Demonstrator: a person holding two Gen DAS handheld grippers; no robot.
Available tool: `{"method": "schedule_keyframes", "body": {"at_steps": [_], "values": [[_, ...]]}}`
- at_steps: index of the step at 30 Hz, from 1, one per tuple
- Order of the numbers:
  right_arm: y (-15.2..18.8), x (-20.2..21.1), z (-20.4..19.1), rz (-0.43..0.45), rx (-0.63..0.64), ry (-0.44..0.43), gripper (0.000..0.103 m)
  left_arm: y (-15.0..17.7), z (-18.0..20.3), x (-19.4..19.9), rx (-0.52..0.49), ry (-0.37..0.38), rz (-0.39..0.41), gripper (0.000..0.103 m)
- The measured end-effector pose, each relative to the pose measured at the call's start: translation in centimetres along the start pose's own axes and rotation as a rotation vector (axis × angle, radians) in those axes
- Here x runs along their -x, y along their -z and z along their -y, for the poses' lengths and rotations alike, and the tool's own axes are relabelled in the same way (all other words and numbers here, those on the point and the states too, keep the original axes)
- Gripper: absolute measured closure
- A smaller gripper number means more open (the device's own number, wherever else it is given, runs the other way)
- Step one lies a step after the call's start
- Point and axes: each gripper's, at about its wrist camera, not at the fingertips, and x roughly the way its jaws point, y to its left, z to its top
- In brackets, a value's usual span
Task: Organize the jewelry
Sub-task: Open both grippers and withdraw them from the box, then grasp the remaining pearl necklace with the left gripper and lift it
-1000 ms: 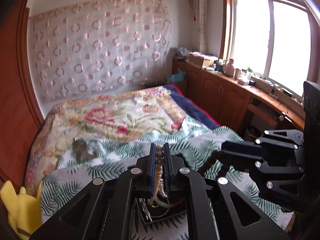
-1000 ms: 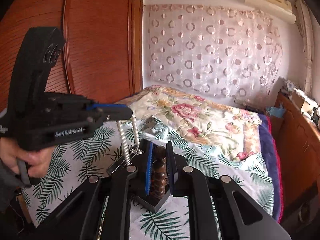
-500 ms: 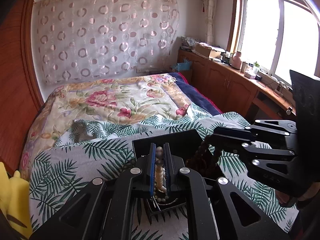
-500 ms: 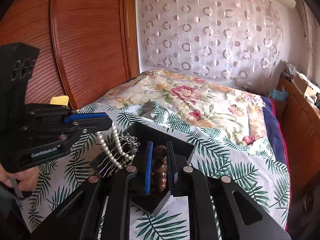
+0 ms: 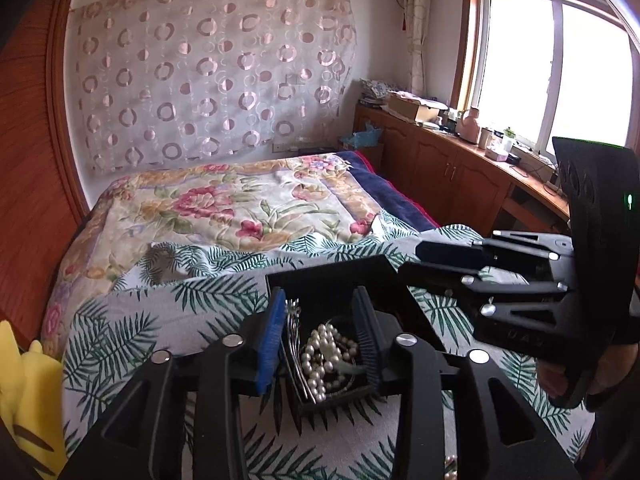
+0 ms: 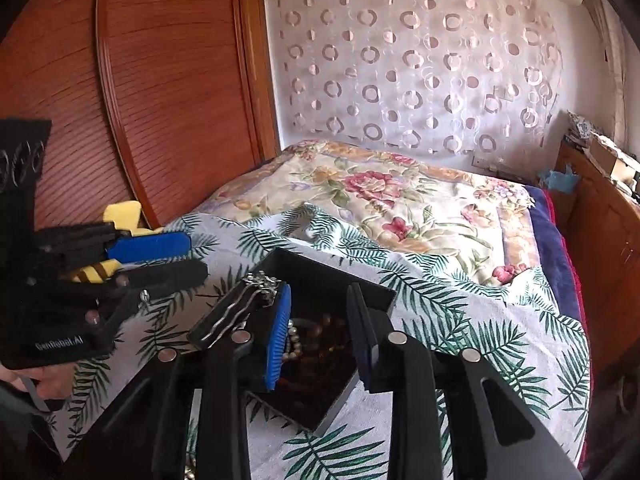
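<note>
Counting: 1 tray [image 5: 320,276] | 1 pearl strand [image 5: 320,356] | 2 grippers, left gripper [image 5: 318,332] and right gripper [image 6: 320,328], fingers just parted, holding nothing

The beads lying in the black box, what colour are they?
The pearl beads are creamy white, piled in the black box. The left wrist view shows them best.

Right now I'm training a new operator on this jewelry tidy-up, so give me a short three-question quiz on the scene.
1. True or false: the pearl necklace lies inside the black tray.
2. What rests on the tray's left rim in the right wrist view: (a) silver hair comb, (b) watch, (c) ring?
3. Are the left gripper and right gripper clamped on anything?

Key:
1. True.
2. (a), the silver hair comb.
3. No; both sets of jaws have just been opening, and the pearls and dark wooden beads lie loose below them.
</note>
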Motion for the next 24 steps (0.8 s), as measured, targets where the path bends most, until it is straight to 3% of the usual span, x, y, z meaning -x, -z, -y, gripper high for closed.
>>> {"method": "schedule_keyframes", "body": {"at_steps": [4, 10, 20, 23, 24], "values": [[0.9, 1.5, -0.7, 0.004, 0.016, -0.018, 0.071, 1.6, 0.1, 1.0, 0.008, 0.001, 0.009, 0.046], [5.5, 4.0, -3.0, -0.044, 0.098, -0.055, 0.071, 5.0, 0.9, 3.0, -0.02, -0.004, 0.006, 0.028], [13.5, 4.8, -4.6, -0.157, 0.079, -0.095, 0.071, 12.4, 1.6, 4.2, -0.037, 0.027, -0.11, 0.027], [14.8, 5.3, -4.7, -0.163, 0.058, -0.09, 0.071, 13.6, 2.2, 4.2, -0.052, 0.054, -0.14, 0.042], [15.1, 5.5, -4.7, -0.162, 0.053, -0.087, 0.071, 13.9, 2.5, 4.2, -0.056, 0.063, -0.15, 0.051]]}}
